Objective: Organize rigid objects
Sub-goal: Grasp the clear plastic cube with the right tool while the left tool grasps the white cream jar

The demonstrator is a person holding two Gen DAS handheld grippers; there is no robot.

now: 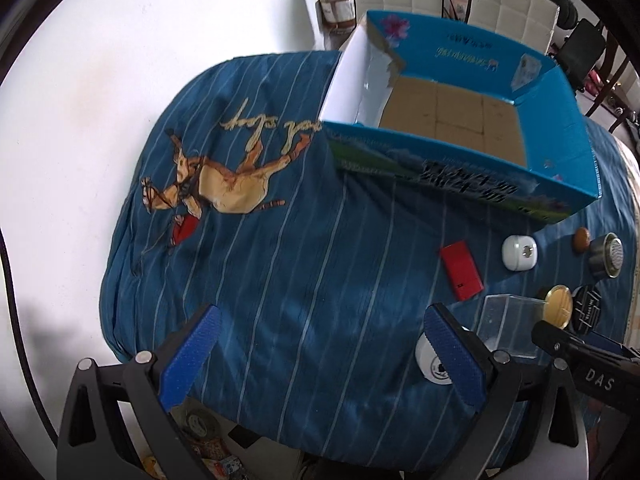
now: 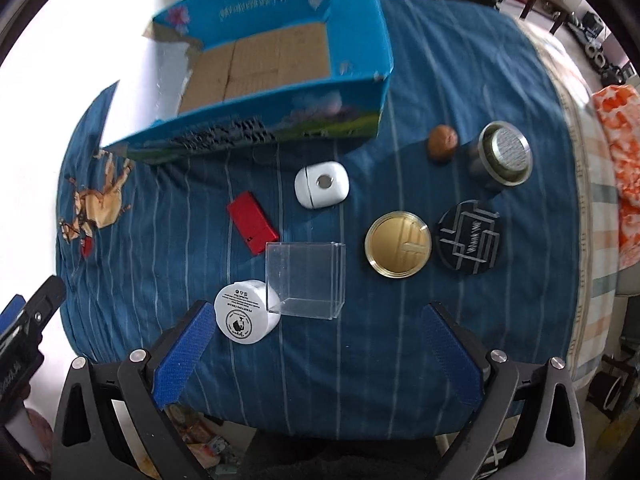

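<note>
An open blue cardboard box (image 2: 360,92) (image 1: 560,184) with a bare brown floor stands at the far side of a blue striped cloth. In front of it lie a red flat case (image 2: 253,227) (image 1: 462,270), a white rounded case (image 2: 321,189) (image 1: 519,253), a brown nut-like ball (image 2: 443,141) (image 1: 581,239), a metal tin (image 2: 505,155) (image 1: 608,256), a gold round lid (image 2: 398,244) (image 1: 559,304), a black round disc (image 2: 469,237) (image 1: 587,307), a clear plastic box (image 2: 306,278) (image 1: 512,330) and a white jar (image 2: 245,317) (image 1: 434,362) on its side. My right gripper (image 2: 316,354) is open, just short of the clear box. My left gripper (image 1: 320,354) is open over bare cloth, its right finger beside the white jar.
The cloth (image 1: 280,260) carries a horse print (image 1: 224,184) at the left and drapes over a white table (image 1: 80,120). White chairs (image 1: 508,4) stand behind the box. An orange patterned cloth (image 2: 618,160) lies at the right edge. Clutter sits on the floor below.
</note>
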